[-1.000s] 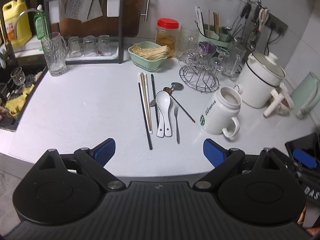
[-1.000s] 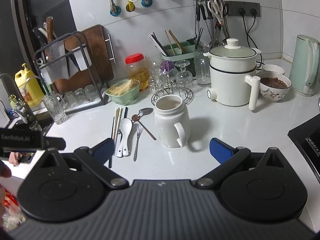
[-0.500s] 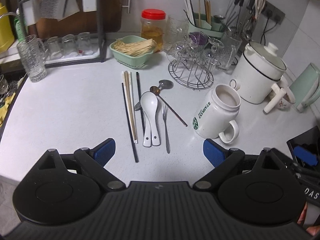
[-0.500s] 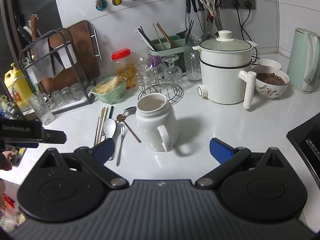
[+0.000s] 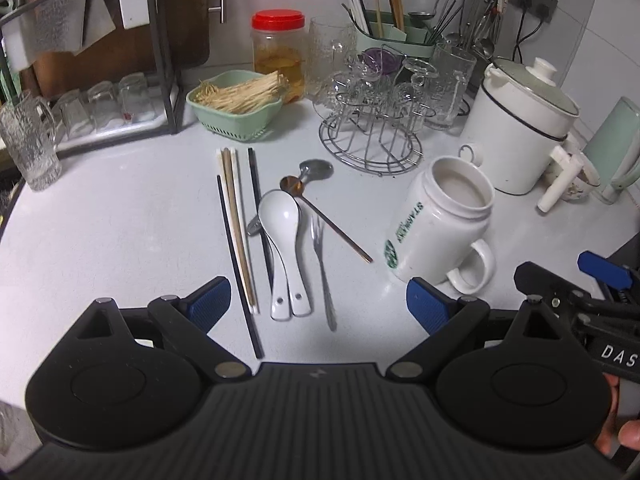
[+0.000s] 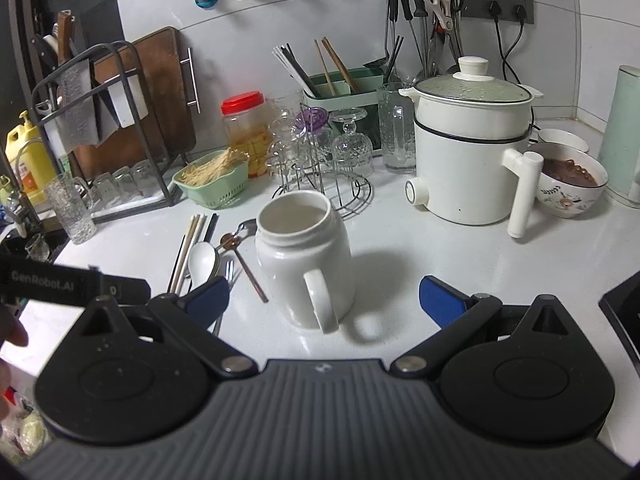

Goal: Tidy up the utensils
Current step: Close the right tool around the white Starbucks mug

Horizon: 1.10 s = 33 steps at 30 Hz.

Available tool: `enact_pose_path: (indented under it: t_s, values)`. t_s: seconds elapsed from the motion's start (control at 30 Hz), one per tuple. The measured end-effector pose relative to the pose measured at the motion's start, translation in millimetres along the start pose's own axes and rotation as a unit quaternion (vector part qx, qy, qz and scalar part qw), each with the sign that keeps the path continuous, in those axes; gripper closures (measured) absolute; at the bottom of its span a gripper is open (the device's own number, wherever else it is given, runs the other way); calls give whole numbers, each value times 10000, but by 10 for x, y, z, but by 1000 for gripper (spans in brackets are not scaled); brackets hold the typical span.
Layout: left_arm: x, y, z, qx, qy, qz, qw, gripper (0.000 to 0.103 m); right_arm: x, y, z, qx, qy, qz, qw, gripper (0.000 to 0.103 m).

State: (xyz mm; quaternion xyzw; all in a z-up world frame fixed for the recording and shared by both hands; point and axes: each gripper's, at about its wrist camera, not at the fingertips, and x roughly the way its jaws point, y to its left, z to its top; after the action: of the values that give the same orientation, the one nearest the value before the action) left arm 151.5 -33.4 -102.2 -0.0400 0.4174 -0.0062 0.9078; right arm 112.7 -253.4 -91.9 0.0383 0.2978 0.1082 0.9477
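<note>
Loose utensils lie on the white counter: several chopsticks (image 5: 236, 232), two white ceramic spoons (image 5: 282, 236), a steel fork (image 5: 322, 272), a copper-coloured spoon (image 5: 320, 216) and a steel spoon (image 5: 316, 169). A white Starbucks mug (image 5: 438, 224) stands to their right, empty; it also shows in the right wrist view (image 6: 304, 256). My left gripper (image 5: 318, 306) is open and empty, just above the near ends of the utensils. My right gripper (image 6: 324, 300) is open and empty, with the mug handle between its fingers' line of view.
A wire glass rack (image 5: 372, 120), a green basket of sticks (image 5: 236, 104), a red-lidded jar (image 5: 278, 54), a green utensil holder (image 6: 340, 88), a white cooker (image 6: 468, 136), a bowl (image 6: 570, 180) and a dish rack (image 5: 92, 60) line the back. A stove edge (image 6: 624, 312) is at right.
Both grippers have moved forward: the utensils now lie closer under the left gripper, and the mug is closer and more central to the right gripper. Nothing was grasped.
</note>
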Motion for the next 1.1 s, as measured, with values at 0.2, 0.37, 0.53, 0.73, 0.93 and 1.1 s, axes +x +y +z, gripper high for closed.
enact_pose_path:
  t_s: [0.2,0.37,0.53,0.73,0.93,1.1]
  values:
    - [213,68,25,27,30,118,9999,6,249,42,20,-96,44,114,9999,0]
    - [408,180,59,-78,131,160,9998,6,469,62,83,-217,146,107,9996,0]
    - [590,278,175,-247,212,128,9994,7,661,64,177,-418,307,184,9985,1]
    - [824,362,300,-450,271,124,9985,7,868,99,279,-647,487,323,9962,1]
    - [1021,413,400,-561,317,172,9978,8,1053,160,320,-972,672,424,9921,10]
    - [1165,440,532,-453,319,138,9984,8,1133,186,349,-1121,786,554,9890,14]
